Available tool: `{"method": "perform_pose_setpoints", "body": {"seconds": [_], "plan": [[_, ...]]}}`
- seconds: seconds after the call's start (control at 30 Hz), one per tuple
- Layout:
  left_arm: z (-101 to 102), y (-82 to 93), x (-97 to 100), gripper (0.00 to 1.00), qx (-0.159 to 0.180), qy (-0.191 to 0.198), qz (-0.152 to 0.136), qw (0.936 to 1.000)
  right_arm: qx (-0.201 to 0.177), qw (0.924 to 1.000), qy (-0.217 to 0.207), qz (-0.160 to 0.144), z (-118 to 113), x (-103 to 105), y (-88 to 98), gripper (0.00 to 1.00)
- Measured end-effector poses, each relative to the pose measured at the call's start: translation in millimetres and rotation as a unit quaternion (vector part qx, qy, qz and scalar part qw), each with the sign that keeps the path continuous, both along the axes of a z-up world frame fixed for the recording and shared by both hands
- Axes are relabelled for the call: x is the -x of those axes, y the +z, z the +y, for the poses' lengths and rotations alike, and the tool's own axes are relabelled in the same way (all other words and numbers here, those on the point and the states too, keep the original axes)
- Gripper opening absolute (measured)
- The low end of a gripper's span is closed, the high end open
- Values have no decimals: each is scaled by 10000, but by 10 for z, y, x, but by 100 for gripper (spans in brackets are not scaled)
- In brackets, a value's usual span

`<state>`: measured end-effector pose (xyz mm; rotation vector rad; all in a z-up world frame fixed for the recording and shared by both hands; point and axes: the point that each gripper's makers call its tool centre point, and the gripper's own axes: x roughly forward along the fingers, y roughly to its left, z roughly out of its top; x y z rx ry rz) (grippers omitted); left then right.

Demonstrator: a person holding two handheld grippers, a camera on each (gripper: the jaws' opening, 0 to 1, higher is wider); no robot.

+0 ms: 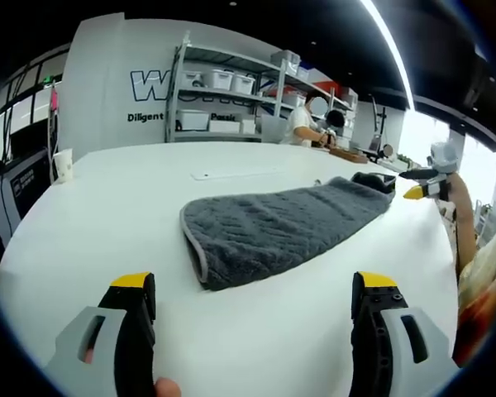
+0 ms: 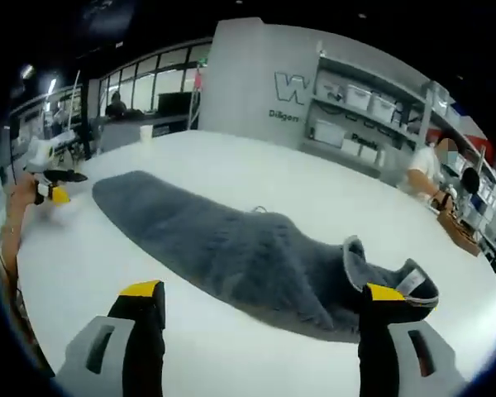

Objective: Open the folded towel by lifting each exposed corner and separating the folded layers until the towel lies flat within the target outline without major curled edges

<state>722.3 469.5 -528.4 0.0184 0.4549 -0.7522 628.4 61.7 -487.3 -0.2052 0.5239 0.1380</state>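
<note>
A grey quilted towel (image 1: 281, 225) lies folded lengthwise on the white table (image 1: 107, 223), its near end rounded with a pale hem. My left gripper (image 1: 255, 285) is open just short of that end, with bare table between its jaws. At the towel's far end the right gripper (image 1: 426, 186) shows, held by a hand. In the right gripper view the towel (image 2: 223, 244) stretches away to the left, and a curled corner with a white label (image 2: 409, 283) stands up by the right jaw. My right gripper (image 2: 263, 291) is open over the towel's edge. The left gripper (image 2: 54, 188) sits far left.
A paper cup (image 1: 64, 163) stands at the table's left edge. A flat white sheet (image 1: 231, 174) lies beyond the towel. Metal shelving with bins (image 1: 231, 103) stands against the back wall. A person (image 1: 302, 124) works at a far bench.
</note>
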Motion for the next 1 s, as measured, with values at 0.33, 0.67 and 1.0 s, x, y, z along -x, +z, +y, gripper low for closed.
{"method": "perform_pose_setpoints", "body": {"seconds": [0.33,0.67,1.0], "plan": [[19,3,-31,97,12,61,-9,10000,41,9985,550,-7,354,44,-49,99],[51,24,-92,96,-16,199,-72,9998,67,9965,827,-59,521,107,-73,99],[-3,31,-132,94,98,200,-9,9998,106,9942,1072,0,607,144,-158,99]]}}
